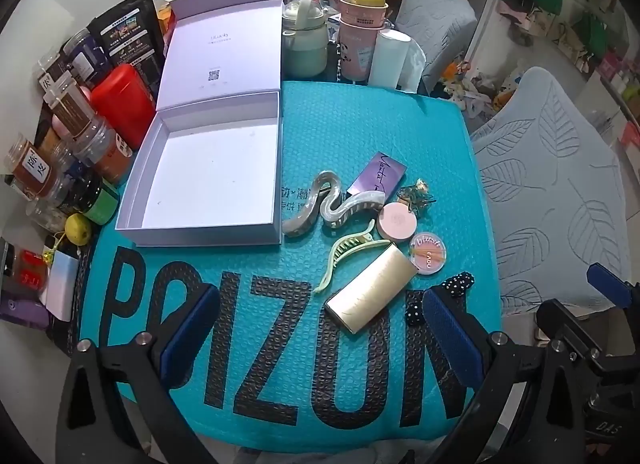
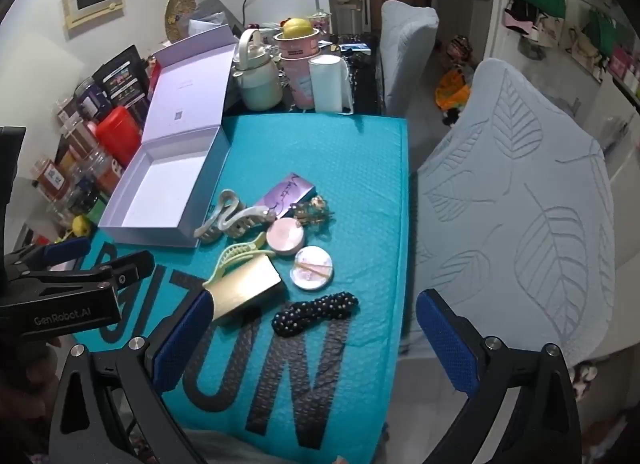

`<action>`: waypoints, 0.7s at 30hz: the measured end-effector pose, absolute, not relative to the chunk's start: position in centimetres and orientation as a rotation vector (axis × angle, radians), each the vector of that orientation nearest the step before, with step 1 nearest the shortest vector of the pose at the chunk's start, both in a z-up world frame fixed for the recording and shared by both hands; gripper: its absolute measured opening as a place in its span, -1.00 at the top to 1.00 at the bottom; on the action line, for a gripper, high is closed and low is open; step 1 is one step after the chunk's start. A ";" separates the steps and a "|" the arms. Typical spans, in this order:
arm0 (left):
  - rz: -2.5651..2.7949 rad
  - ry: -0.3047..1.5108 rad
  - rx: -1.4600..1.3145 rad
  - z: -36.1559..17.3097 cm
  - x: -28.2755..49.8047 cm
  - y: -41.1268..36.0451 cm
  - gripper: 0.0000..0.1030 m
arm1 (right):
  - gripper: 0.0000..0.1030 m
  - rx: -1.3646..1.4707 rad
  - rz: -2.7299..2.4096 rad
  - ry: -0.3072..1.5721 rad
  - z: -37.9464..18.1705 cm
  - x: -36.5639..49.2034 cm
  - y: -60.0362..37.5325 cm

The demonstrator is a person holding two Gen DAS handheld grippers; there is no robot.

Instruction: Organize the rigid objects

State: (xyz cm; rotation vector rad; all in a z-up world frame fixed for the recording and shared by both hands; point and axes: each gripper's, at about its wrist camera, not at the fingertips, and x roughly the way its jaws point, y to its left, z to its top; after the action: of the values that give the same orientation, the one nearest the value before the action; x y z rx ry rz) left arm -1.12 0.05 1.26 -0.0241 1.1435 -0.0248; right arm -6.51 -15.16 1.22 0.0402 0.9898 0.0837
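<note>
Hair clips and cosmetic items lie in a loose cluster on the teal bubble mailer [image 1: 352, 136] that covers the surface, just right of the open white box [image 1: 208, 172], whose tray is empty and whose lid stands hinged back. Cluster contents: a wavy pearl-grey claw clip [image 1: 328, 204], a pale green claw clip [image 1: 344, 260], a gold rectangular case [image 1: 370, 292], a pink round compact [image 1: 396, 222], a clear round pot [image 1: 428, 258], a purple card box [image 1: 378, 176], a small gold ornate clip [image 1: 416, 194] and a black dotted hair tie [image 2: 316, 310]. The green clip touches the gold case. Left tongs [image 1: 316, 328]: spread wide, holding nothing, above the mailer lettering. Right tongs [image 2: 316, 340]: spread wide, holding nothing, near the hair tie.
</note>
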 end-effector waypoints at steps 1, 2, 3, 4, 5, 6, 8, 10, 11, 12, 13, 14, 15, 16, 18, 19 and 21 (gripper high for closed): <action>-0.023 1.147 -0.026 1.2 -1.1 0.1 -1.00 | -1.00 0.038 0.083 0.990 1.2 -6.5 -15.1; -0.023 1.148 -0.031 1.2 -1.2 0.1 -1.00 | -1.00 0.037 0.084 0.991 1.2 -6.5 -15.1; -0.024 1.146 -0.034 1.2 -1.2 0.2 -1.00 | -1.00 0.039 0.085 0.989 1.1 -6.5 -15.1; -0.024 1.146 -0.037 1.2 -1.3 0.2 -1.00 | -1.00 0.037 0.084 0.988 1.2 -6.5 -15.1; -0.024 1.145 -0.040 1.2 -1.3 0.2 -1.00 | -1.00 0.035 0.083 0.988 1.1 -6.5 -15.1; -0.027 1.144 -0.045 1.3 -1.2 0.3 -1.00 | -1.00 0.031 0.084 0.986 1.2 -6.5 -15.0; -0.030 1.140 -0.051 1.4 -1.2 0.4 -1.00 | -1.00 0.027 0.088 0.983 1.3 -6.5 -15.0; -0.027 1.137 -0.050 1.5 -1.2 0.4 -1.00 | -1.00 0.024 0.093 0.978 1.4 -6.5 -14.9; -0.028 1.136 -0.050 1.5 -1.2 0.5 -1.00 | -1.00 0.022 0.094 0.976 1.4 -6.6 -14.9; -0.027 1.135 -0.050 1.5 -1.2 0.5 -1.00 | -1.00 0.022 0.093 0.975 1.5 -6.6 -14.9; -0.026 1.134 -0.051 1.5 -1.3 0.5 -1.00 | -1.00 0.023 0.092 0.974 1.5 -6.6 -14.9; -0.026 1.133 -0.052 1.5 -1.3 0.5 -1.00 | -1.00 0.026 0.091 0.974 1.5 -6.6 -14.9; -0.027 1.131 -0.053 1.5 -1.3 0.5 -1.00 | -1.00 0.029 0.090 0.974 1.5 -6.7 -15.0; -0.025 1.129 -0.052 1.6 -1.3 0.5 -1.00 | -1.00 0.030 0.090 0.974 1.5 -6.6 -15.0; -0.024 1.124 -0.053 1.7 -1.2 0.6 -1.00 | -1.00 0.031 0.093 0.974 1.5 -6.6 -15.0; -0.024 1.122 -0.055 1.8 -1.2 0.6 -1.00 | -1.00 0.033 0.095 0.975 1.6 -6.6 -15.0; -0.022 1.120 -0.053 1.8 -1.2 0.6 -1.00 | -1.00 0.034 0.095 0.975 1.6 -6.6 -15.0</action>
State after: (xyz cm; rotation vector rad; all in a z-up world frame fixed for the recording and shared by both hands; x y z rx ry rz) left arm -1.25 0.58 1.85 -0.0527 1.1195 -0.0216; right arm -6.64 -15.02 1.59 0.0337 0.9748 0.0953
